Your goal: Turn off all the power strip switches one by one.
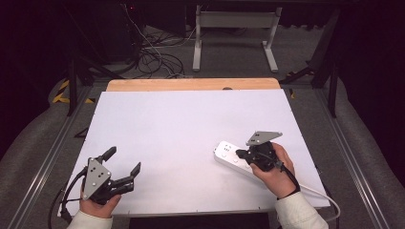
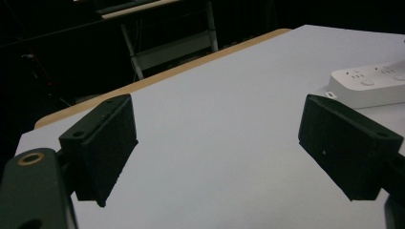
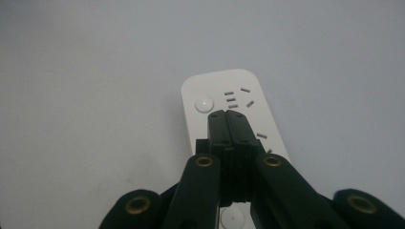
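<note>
The right gripper, jaws pressed together, is hovering over the power strip lying slantwise at the table's right; the left gripper, jaws apart, is waiting well away.

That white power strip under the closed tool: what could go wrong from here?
The right tool, jaws shut, hangs over the power strip beside its round button. A push slightly off could land on the socket slots instead. The power strip lies loose on the white table, so a slanted push might slide it. The left tool is open and well apart, not steadying it. Its cord runs off the table's near edge and may tug.
</note>
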A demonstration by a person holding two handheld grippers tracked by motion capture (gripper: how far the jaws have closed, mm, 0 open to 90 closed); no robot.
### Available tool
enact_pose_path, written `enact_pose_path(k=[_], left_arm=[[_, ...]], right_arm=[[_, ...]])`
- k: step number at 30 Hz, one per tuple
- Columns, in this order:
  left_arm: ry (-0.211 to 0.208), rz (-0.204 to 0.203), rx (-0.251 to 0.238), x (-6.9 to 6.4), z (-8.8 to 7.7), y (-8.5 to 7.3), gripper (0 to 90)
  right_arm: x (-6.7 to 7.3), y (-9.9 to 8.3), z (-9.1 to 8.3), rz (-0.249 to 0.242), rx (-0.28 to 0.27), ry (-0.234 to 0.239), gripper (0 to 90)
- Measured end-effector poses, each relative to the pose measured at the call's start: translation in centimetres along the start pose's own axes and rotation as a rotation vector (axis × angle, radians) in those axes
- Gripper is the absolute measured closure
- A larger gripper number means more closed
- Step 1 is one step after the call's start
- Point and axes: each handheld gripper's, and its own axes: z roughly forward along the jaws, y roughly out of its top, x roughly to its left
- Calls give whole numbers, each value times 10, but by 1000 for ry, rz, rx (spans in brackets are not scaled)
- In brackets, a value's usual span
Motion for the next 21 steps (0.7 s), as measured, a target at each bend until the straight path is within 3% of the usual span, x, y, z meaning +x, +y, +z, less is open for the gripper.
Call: enact_pose_path(k=[21], left_arm=[[-3, -6, -2, 1, 0, 0, 134]], right_arm=[[-2, 0, 16, 12, 38, 22, 900]])
